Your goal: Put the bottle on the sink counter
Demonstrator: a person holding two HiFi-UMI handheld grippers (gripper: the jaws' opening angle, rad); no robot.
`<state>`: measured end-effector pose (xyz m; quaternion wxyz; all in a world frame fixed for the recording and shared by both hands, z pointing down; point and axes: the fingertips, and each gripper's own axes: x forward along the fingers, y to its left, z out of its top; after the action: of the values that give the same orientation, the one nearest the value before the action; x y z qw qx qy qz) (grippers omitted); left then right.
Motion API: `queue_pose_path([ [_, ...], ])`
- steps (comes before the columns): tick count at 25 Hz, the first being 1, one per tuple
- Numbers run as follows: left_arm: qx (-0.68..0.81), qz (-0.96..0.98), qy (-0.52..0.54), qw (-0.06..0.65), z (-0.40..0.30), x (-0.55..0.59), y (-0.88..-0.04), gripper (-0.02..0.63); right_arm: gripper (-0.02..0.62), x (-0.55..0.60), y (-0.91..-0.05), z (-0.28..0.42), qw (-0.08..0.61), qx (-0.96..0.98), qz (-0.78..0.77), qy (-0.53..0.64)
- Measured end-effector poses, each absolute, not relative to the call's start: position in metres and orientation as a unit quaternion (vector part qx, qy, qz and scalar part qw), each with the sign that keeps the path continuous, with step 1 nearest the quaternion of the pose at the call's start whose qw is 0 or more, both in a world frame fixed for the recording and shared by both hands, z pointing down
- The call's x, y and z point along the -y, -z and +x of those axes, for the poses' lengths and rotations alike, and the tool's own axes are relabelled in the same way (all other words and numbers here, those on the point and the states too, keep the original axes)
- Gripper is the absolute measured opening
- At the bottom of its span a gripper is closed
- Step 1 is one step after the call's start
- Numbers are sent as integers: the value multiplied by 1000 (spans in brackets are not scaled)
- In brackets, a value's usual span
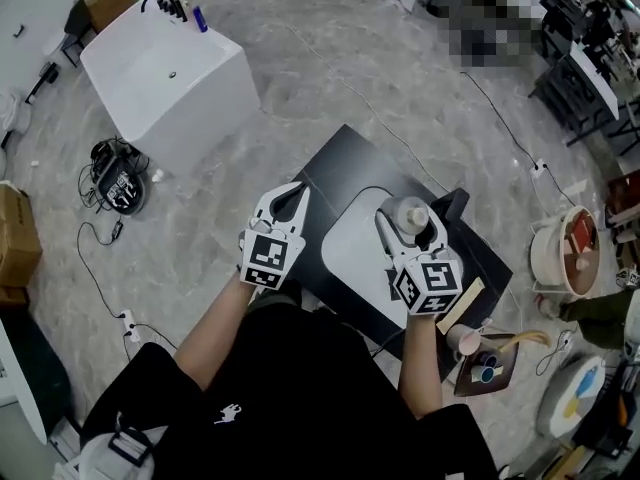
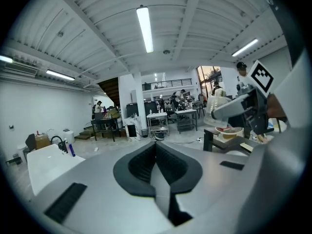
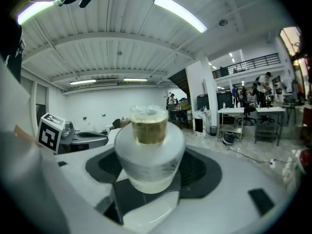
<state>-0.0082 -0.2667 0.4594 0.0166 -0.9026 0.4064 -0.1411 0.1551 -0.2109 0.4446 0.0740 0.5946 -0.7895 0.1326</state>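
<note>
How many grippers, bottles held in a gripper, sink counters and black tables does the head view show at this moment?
Grippers: 2, the left gripper and the right gripper
Bottles held in a gripper: 1, the bottle between the right gripper's jaws
Sink counters: 1, the sink counter
Black tables: 1, the black table
Total: 5

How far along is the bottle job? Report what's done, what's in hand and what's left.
Done: the right gripper has its jaws closed on the bottle, over the black table. In hand: the carry. The white sink counter stands across the floor from the bottle. The left gripper is shut and empty. Left: take the bottle over, set it on the counter and let go.
</note>
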Motion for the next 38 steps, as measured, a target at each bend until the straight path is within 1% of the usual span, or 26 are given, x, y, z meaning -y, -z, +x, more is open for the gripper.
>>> queue_pose_path([
  [6, -355, -923, 146, 11, 10, 317, -470, 3, 331, 243, -467, 164, 90, 751, 638, -146],
  [15, -291, -946, 139, -7, 23, 371, -487, 3, 331, 284, -486, 154, 111, 723, 664, -156],
  [21, -270, -954, 127, -39, 27, 399, -497, 3, 331, 312, -497, 145, 122, 714, 670, -163],
  [30, -257, -953, 157, -36, 27, 439, -533, 3, 331, 357, -526, 135, 144, 709, 668, -175],
  [38, -246, -950, 183, -59, 40, 468, -577, 3, 331, 395, -566, 140, 164, 699, 672, -182],
])
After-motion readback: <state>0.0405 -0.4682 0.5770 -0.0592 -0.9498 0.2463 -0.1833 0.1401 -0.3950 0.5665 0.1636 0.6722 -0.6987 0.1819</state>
